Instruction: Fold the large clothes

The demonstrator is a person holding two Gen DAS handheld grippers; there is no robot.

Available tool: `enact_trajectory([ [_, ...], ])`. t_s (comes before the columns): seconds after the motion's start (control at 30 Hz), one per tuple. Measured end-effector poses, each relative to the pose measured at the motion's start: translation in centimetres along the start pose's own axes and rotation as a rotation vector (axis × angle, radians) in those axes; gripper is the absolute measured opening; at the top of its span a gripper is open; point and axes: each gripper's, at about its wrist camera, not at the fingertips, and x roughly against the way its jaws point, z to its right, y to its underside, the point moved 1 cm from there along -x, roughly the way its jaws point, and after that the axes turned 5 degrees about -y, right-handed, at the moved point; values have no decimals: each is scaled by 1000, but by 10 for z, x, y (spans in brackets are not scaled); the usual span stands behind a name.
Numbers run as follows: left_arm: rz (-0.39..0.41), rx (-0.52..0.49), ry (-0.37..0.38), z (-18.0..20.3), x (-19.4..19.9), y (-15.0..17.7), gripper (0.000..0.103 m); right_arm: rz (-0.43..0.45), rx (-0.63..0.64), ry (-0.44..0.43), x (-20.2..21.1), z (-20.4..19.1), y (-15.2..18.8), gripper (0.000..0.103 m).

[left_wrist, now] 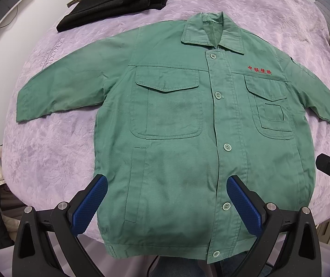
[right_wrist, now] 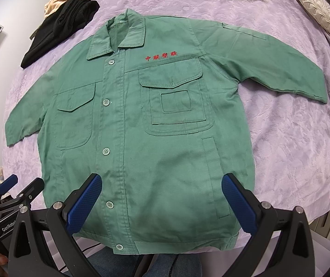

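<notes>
Green cotton button-front work jacket (left_wrist: 176, 124) lies flat, front up, buttoned, both sleeves spread, on the lilac textured bedspread (left_wrist: 49, 152). Left wrist view: left gripper (left_wrist: 167, 191) hangs over the jacket's lower hem area, blue-padded fingers (left_wrist: 88, 205) wide apart, holding nothing; hem lies between and just below them. Folded black garment (left_wrist: 116, 2) sits beyond the collar, well apart.

Right wrist view: right gripper (right_wrist: 162, 191) over the same jacket's (right_wrist: 141, 124) lower front, fingers (right_wrist: 238, 205) spread, empty. Button placket runs just inside its left finger. Left gripper (right_wrist: 14, 191) visible at lower left, off the fabric edge.
</notes>
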Motion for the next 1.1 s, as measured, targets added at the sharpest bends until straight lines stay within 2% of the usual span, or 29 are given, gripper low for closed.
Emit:
enact_trajectory([
  [1.1,-13,15,9,-5,-2,0,103,-7,4,6,-3,-5,1,103],
])
